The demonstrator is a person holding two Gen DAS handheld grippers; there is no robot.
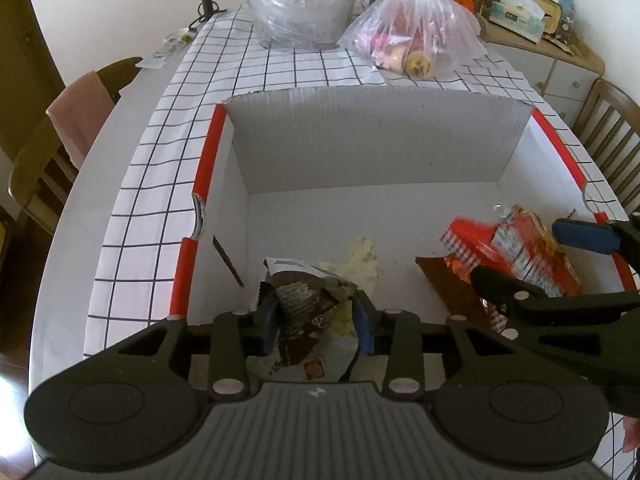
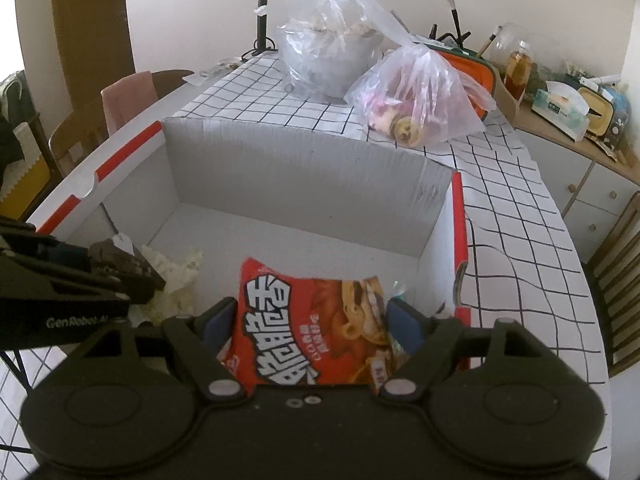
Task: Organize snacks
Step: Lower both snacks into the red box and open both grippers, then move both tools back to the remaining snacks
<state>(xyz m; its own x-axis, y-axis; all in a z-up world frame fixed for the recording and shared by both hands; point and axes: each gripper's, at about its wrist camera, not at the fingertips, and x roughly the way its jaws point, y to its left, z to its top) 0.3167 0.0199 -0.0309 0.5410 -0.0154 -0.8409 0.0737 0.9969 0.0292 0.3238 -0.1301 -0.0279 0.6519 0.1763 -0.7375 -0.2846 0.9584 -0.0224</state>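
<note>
Left gripper (image 1: 316, 320) clamped on brown packet (image 1: 300, 308); right gripper (image 2: 312, 320) beside it, clamped on red packet (image 2: 308, 332).

**Snacks in the box**

A brown packet (image 1: 302, 304) stood crumpled near the left wall of the white, red-edged box (image 1: 360, 144), with a pale yellow wrapper (image 1: 362, 262) lying on the floor just behind it. A red packet (image 2: 312, 332) with bold white lettering sat tilted at the right side, near the right wall.
</note>
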